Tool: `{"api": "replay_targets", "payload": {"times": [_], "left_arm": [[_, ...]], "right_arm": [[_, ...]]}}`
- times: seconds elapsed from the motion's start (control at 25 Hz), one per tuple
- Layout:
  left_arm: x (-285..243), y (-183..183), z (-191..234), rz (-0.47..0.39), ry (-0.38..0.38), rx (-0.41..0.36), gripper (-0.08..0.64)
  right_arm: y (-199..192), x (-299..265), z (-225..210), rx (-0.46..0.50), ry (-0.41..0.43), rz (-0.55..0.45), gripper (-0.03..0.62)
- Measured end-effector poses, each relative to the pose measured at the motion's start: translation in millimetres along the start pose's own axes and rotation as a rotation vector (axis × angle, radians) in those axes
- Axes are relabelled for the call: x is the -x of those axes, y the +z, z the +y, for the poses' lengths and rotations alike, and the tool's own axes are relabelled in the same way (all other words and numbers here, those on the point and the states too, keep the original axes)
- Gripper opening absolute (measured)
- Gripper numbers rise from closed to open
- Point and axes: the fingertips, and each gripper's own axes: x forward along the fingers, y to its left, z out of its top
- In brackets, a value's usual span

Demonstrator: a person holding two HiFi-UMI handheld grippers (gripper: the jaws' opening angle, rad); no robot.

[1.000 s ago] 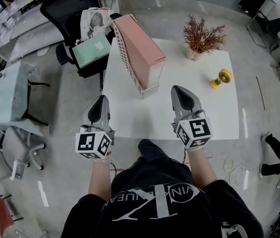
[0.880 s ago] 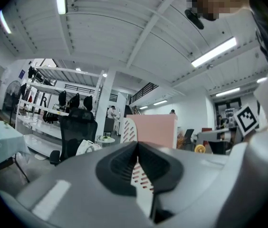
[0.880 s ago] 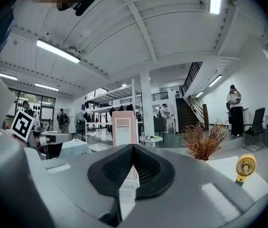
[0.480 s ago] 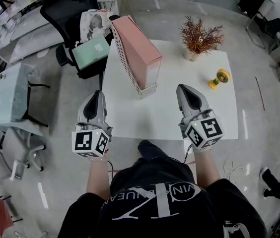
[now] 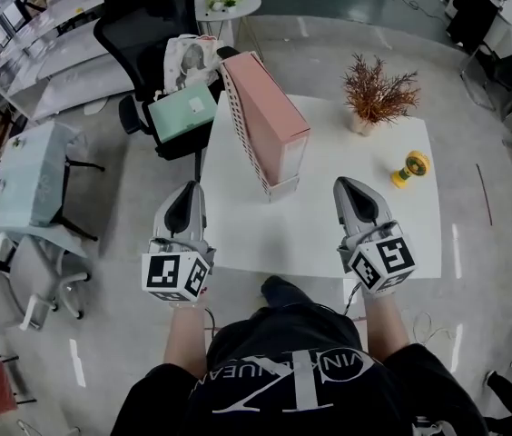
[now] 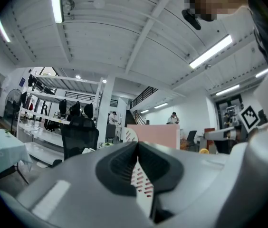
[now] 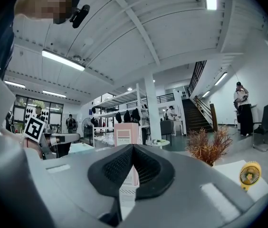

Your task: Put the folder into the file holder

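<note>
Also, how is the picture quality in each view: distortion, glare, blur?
Head view: sharp and evenly lit, no hard shadows on the white table. Left gripper view: strong fisheye bending, glare from the ceiling light, the left gripper itself soft. Right gripper view: same bending, bright ceiling strip; file holder and plant fairly sharp.

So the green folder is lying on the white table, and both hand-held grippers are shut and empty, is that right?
Not quite. The green folder lies on the black chair beside the white table, not on the table; the head view shows that. The left hand-held gripper and the right hand-held gripper are indeed shut and empty.
</note>
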Motion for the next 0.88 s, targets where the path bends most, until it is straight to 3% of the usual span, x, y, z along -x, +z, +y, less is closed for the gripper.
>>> {"api": "replay_targets", "payload": {"times": [0.88], "left_arm": [[-2,-3,14,0.001,0.012,0.025,0.0]], "right_arm": [[3,-12,-5,0.005,-0.016,-0.01,0.006]]}}
